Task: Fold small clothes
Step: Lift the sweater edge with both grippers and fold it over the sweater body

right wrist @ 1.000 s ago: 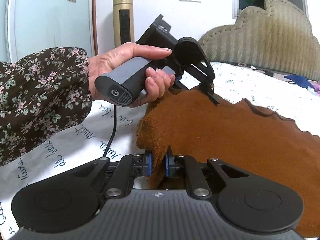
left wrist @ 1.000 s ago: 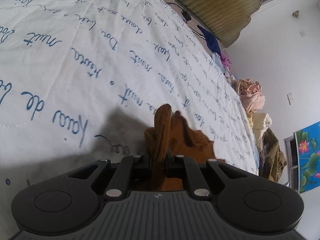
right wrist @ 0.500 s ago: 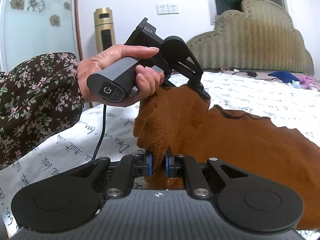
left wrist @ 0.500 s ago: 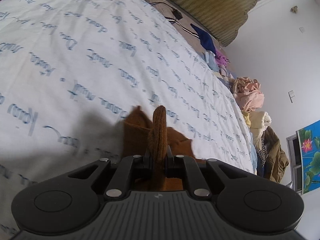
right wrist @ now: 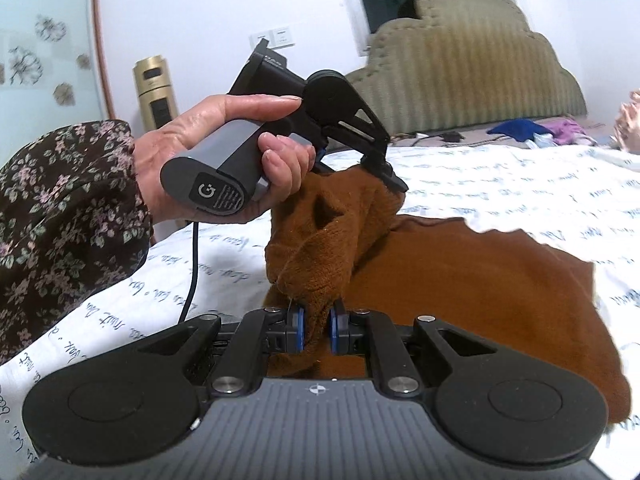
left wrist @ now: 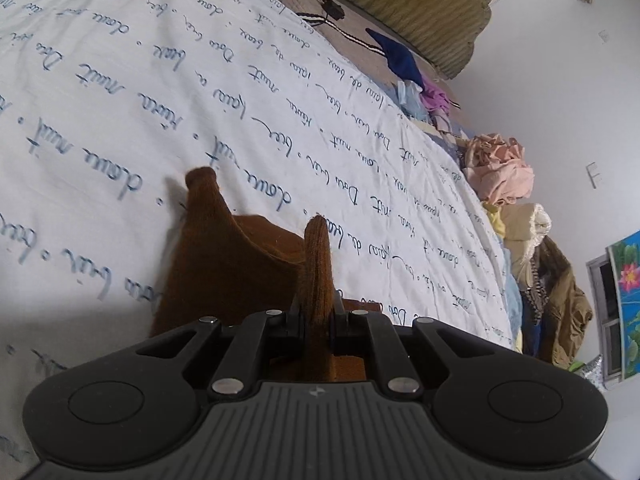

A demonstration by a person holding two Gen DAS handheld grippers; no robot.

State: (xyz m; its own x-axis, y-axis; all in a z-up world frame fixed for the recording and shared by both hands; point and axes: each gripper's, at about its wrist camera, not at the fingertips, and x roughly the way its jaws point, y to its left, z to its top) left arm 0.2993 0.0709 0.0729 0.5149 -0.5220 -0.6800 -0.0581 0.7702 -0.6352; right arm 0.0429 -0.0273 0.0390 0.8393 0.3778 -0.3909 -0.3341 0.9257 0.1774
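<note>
White bedding printed with blue script (left wrist: 168, 92) covers the bed, with an olive headboard (right wrist: 472, 68) at its far end and a heap of other clothes (left wrist: 500, 172) along the far edge. On this bedding the brown knitted garment (right wrist: 460, 280) is being folded. Its larger part lies flat on the side of the bedding away from the person's floral sleeve (right wrist: 60, 216), while one edge is lifted clear of the sheet.

That edge is pinched at two points. The left hand-held gripper (left wrist: 318, 316) is closed narrow on a ridge of the knit, which stands up between its jaws; in the right wrist view the same tool is seen in the person's hand (right wrist: 224, 160) above the cloth. The right hand-held gripper (right wrist: 316, 328) is likewise clamped on a bunched fold between its blue pads (right wrist: 297, 330).

Compared with a second ago, more of the garment is raised: a second peak of cloth now stands beside the held ridge in the left wrist view, and the lifted flap hangs steeper and more gathered over the flat part. The edge appears to be being carried across the garment, so the fold seems to be mid-way, with laying down and release judged still to come.
</note>
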